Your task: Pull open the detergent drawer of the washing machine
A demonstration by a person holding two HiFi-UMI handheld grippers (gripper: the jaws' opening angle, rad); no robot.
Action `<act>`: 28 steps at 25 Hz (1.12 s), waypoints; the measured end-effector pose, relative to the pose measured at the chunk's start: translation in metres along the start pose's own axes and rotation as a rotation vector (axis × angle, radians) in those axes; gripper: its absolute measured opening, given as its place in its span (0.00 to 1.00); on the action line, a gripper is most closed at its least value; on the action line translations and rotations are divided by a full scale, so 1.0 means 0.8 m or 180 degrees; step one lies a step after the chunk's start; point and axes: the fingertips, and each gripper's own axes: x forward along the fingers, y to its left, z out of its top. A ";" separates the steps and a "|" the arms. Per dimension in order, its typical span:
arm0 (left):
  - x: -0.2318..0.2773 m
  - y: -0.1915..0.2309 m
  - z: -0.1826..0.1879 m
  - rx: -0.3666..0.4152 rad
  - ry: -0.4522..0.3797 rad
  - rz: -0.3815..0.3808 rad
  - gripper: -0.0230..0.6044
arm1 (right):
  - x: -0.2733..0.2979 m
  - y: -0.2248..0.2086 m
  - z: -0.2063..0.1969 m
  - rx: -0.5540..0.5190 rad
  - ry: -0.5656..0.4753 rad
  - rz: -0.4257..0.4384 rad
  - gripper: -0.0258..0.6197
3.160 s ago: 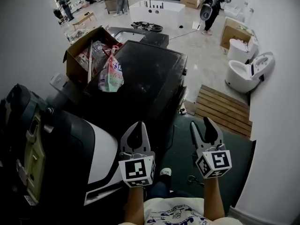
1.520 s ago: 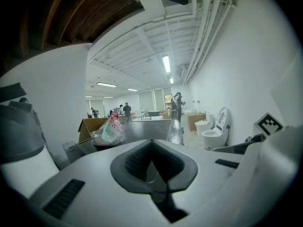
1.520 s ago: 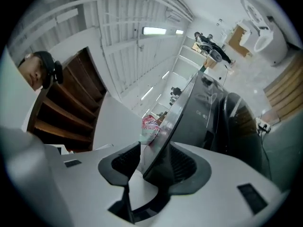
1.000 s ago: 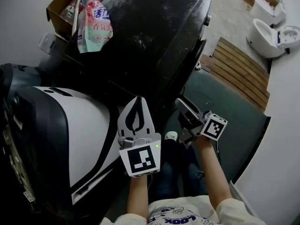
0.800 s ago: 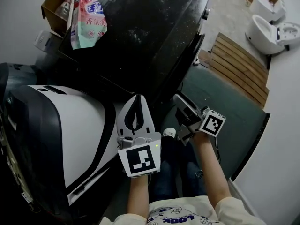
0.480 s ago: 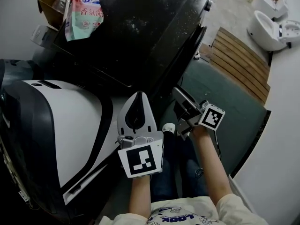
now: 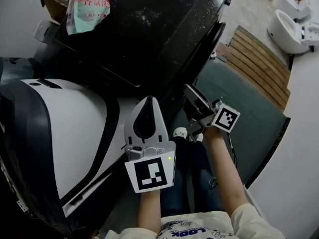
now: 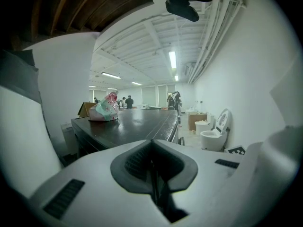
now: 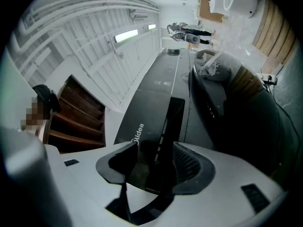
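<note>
The left gripper [image 7: 148, 103] hangs with its jaws closed on nothing, just beside a white appliance [image 7: 65, 128] at the left. The right gripper [image 9: 154, 149] points at the near end of the black washing machine [image 7: 164, 29]. Its jaws have just been opening and stand wide. The detergent drawer [image 9: 144, 122] shows between them, closed, and the pads do not press on it.

Bright ceiling strip lights [image 8: 172, 59]; dim foreground; fisheye bending, dark vignette at edges
</note>
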 end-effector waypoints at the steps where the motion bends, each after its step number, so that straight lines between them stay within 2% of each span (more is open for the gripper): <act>1: 0.000 0.000 -0.001 -0.0004 0.0003 0.0002 0.06 | 0.001 -0.001 0.000 0.0017 0.0002 0.0014 0.39; 13: 0.002 -0.001 -0.020 -0.0082 0.0090 0.0018 0.06 | 0.010 -0.010 -0.004 0.0160 0.0060 0.0208 0.40; 28: 0.003 0.001 -0.025 -0.0098 0.0133 0.0054 0.06 | 0.018 0.005 0.001 0.0066 0.0118 0.0156 0.46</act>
